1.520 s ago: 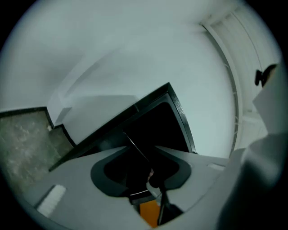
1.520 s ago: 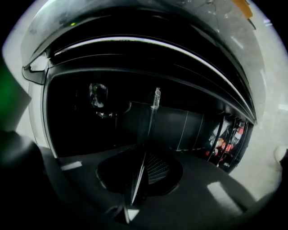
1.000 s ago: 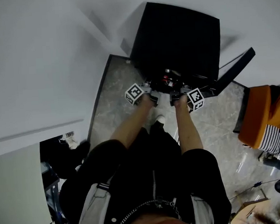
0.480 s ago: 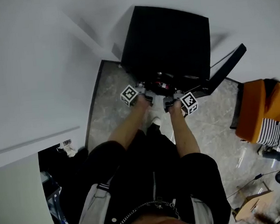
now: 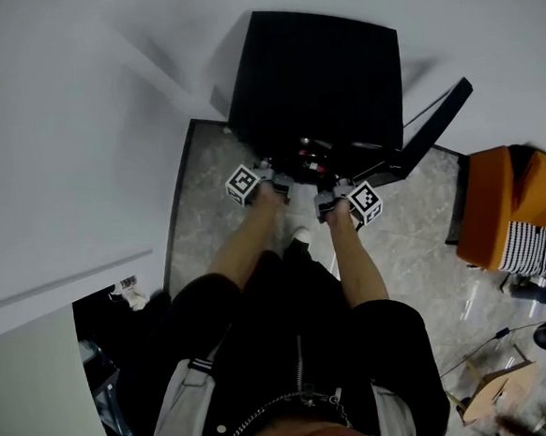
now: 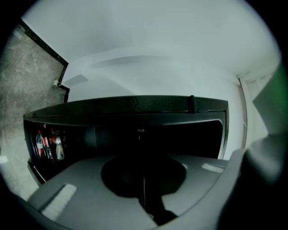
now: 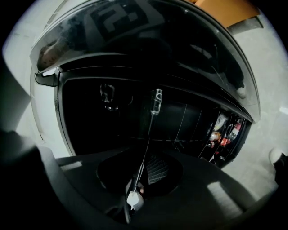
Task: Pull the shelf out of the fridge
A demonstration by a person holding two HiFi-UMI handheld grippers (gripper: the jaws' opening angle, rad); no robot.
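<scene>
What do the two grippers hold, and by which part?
Both the left gripper and right gripper are shut on the thin flat fridge shelf, at its front edge.

Black fridge (image 5: 314,77), door open; its thin shelf (image 7: 150,130) sits edge-on, pinched in the left claw (image 6: 144,177) and right claw (image 7: 141,175).

Open door (image 5: 432,126) right of fridge (image 5: 318,77)

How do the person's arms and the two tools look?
The left tool and right tool are grey, each carrying a white cube with black square markers. The forearms are bare; the top is black with pale grey sleeves.
</scene>
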